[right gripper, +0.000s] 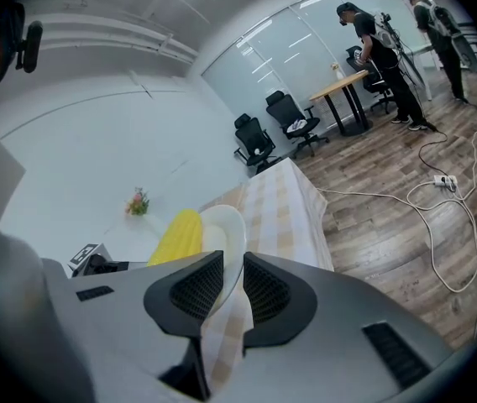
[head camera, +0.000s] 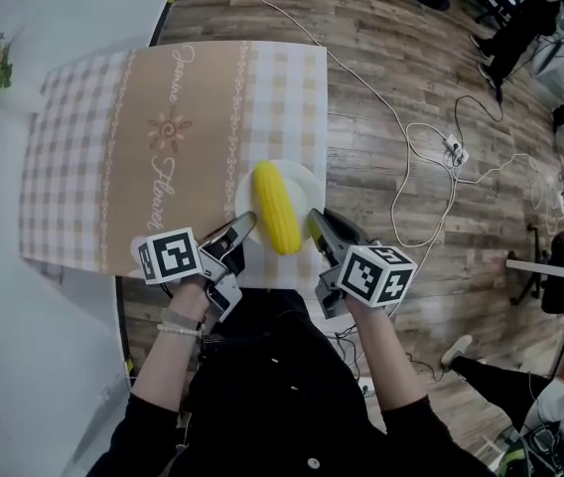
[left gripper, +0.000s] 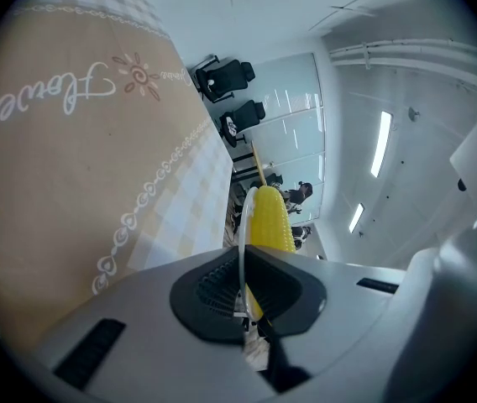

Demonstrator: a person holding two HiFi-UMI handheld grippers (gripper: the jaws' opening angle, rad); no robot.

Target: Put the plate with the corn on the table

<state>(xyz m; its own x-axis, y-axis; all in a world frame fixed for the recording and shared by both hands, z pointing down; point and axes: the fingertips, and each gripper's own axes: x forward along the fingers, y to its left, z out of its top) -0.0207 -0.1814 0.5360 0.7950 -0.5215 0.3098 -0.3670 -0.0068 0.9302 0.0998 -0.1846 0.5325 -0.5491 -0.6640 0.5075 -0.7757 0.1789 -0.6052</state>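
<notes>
The white plate [head camera: 307, 181] with the yellow corn [head camera: 276, 207] lying along its middle is over the near right corner of the table [head camera: 163, 147], above the checked cloth [head camera: 73, 167]; whether it rests on the cloth cannot be told. The left gripper [head camera: 247, 223] is closed on the plate's near left rim. The right gripper [head camera: 314, 219] is closed on its near right rim, the thin edge pinched between each pair of dark pads.

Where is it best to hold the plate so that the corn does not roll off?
The plate: pinch its thin rim at left and right, coming in level from the near side. The corn lies along the middle, so both side rims are free.
</notes>
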